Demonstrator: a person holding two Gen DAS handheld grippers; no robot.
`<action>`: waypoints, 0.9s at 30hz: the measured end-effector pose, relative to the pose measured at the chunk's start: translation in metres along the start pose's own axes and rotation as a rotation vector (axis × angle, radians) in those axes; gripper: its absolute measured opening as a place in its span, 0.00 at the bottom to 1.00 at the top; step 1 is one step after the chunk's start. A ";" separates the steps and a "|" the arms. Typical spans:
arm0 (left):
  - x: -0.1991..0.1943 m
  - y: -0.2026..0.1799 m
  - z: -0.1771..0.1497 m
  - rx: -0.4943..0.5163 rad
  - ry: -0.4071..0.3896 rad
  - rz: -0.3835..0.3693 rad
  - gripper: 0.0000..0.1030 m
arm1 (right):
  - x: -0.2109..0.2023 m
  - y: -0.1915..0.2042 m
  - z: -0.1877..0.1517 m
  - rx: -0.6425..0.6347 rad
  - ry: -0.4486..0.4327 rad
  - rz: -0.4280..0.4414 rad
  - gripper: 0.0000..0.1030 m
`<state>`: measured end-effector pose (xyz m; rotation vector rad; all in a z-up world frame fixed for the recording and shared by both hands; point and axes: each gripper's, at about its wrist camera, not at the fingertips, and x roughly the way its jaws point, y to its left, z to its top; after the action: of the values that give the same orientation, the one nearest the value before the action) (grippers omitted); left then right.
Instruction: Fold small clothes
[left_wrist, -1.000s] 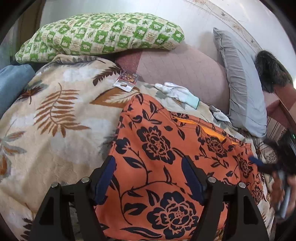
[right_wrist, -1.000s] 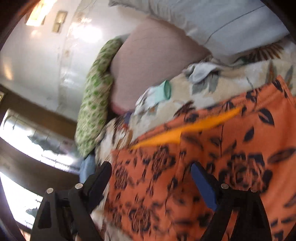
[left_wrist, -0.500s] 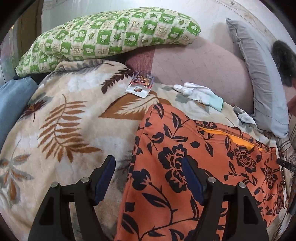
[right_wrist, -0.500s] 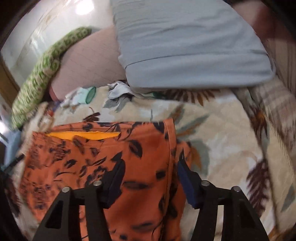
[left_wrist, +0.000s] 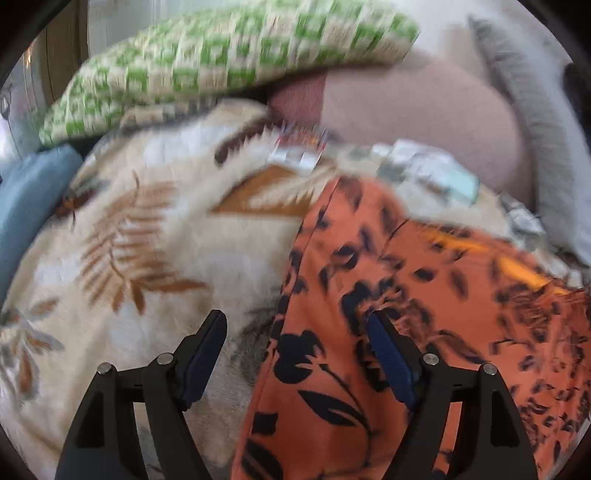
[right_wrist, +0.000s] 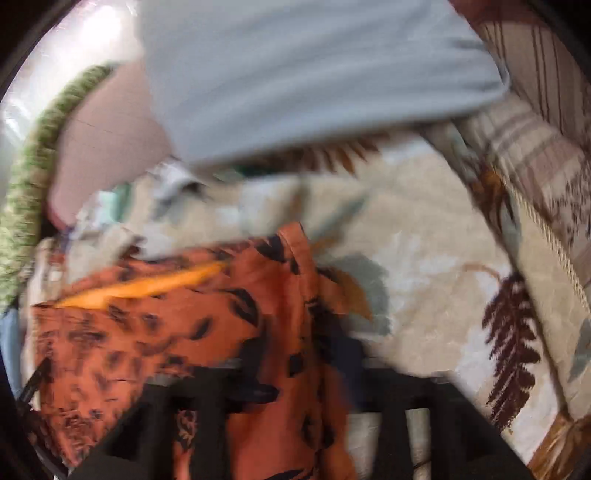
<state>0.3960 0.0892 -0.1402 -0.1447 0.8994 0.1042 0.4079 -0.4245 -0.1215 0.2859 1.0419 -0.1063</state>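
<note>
Jaws of left gripper (left_wrist: 295, 354) spread, straddling left edge of garment (left_wrist: 406, 332), one finger over blanket (left_wrist: 147, 258), likely lining up for edge pinch; right gripper (right_wrist: 295, 373) too blurred, cannot tell jaw state, though cloth edge runs between fingers; garment lies flat on blanket, orange lining up toward pillows (left_wrist: 221, 55), probably spread ready for first fold.

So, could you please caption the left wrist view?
Open left hand-held gripper straddling the orange floral garment's edge on a leaf-print blanket.
</note>
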 end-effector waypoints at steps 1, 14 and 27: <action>-0.012 0.001 0.000 0.005 -0.035 -0.011 0.78 | -0.016 0.002 0.001 -0.001 -0.052 0.034 0.67; -0.004 0.010 -0.055 -0.030 0.080 0.035 0.81 | 0.008 -0.023 -0.107 0.251 0.191 0.469 0.17; -0.029 0.020 -0.068 -0.075 0.119 0.067 0.83 | -0.041 -0.061 -0.114 0.402 0.060 0.435 0.52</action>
<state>0.3222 0.0969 -0.1609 -0.1921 1.0194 0.1938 0.2784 -0.4522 -0.1508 0.8771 0.9919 0.0881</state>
